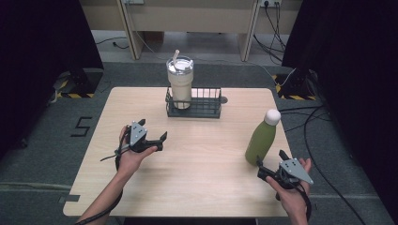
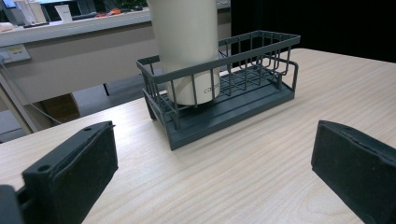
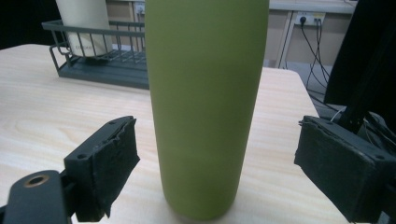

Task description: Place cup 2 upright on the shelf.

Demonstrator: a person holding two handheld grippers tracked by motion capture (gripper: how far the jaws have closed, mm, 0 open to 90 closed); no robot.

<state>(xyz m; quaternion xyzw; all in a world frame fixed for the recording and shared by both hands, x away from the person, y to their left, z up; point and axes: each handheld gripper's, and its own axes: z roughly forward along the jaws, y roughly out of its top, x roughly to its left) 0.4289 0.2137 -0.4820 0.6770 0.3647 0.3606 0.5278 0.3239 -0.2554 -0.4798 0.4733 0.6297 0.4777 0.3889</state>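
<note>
A green bottle [image 1: 262,139] with a white cap stands upright at the table's right side. My right gripper [image 1: 271,158] sits just in front of its base, open. In the right gripper view the bottle [image 3: 205,107] rises between the two pads [image 3: 109,161] with a gap on each side. A cream tumbler [image 1: 180,83] with a lid and straw stands in the left end of a dark wire basket [image 1: 202,107] at the table's far middle. My left gripper [image 1: 153,129] hovers open left of centre, facing the basket [image 2: 243,100] and tumbler [image 2: 187,46], well short of them.
The light wooden table [image 1: 197,178] has bare room in its middle and front. The basket's right half [image 2: 261,74] holds nothing. Beyond the table are black curtains [image 1: 42,42], cables on the floor [image 1: 309,122] and a wooden counter [image 1: 187,18].
</note>
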